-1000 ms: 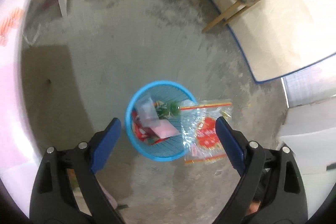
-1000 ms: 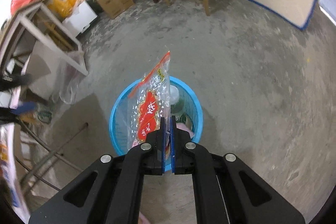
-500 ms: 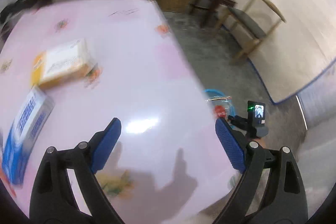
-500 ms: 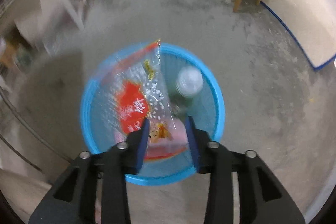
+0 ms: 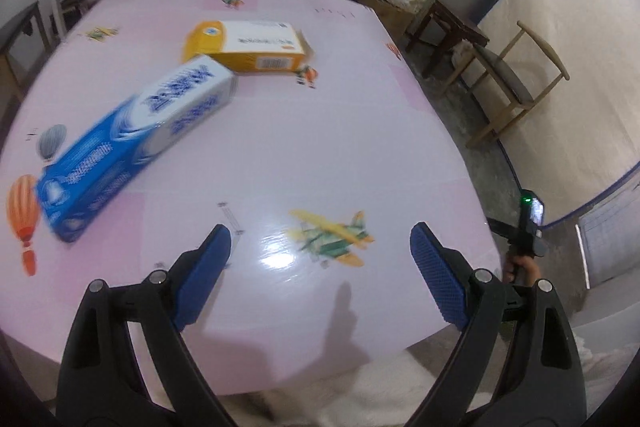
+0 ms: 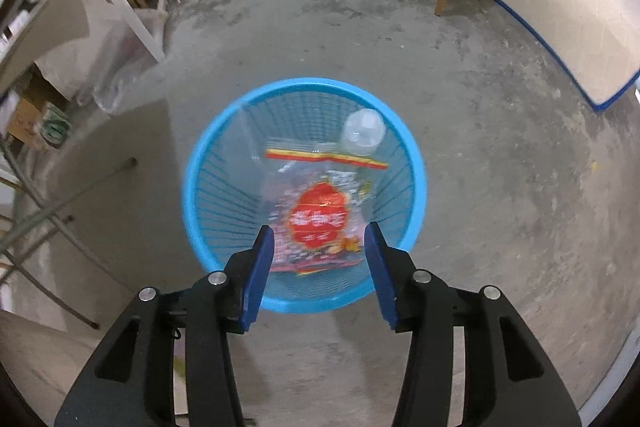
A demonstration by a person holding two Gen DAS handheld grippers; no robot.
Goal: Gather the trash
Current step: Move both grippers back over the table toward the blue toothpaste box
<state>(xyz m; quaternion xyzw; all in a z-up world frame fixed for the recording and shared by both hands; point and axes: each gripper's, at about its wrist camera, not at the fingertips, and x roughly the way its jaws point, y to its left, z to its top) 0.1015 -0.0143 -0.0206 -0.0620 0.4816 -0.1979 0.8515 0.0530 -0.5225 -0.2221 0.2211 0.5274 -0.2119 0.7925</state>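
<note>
The right gripper (image 6: 318, 259), jaws just opened, has released the clear snack bag (image 6: 320, 211) into the blue mesh wastebasket (image 6: 200, 163) beside a plastic bottle (image 6: 362, 133); the left gripper (image 5: 320, 259) gapes empty.

Wrapper (image 6: 318, 215) in basket (image 6: 200, 163) — bottle (image 6: 363, 131) behind

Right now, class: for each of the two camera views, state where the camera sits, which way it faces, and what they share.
Left wrist: on the left gripper, angled down over the pink table at two boxes; its open blue fingers show.
Right wrist: on the right gripper, facing down into the blue basket; open fingers show.
Shared: the wooden chair and the concrete floor.
</note>
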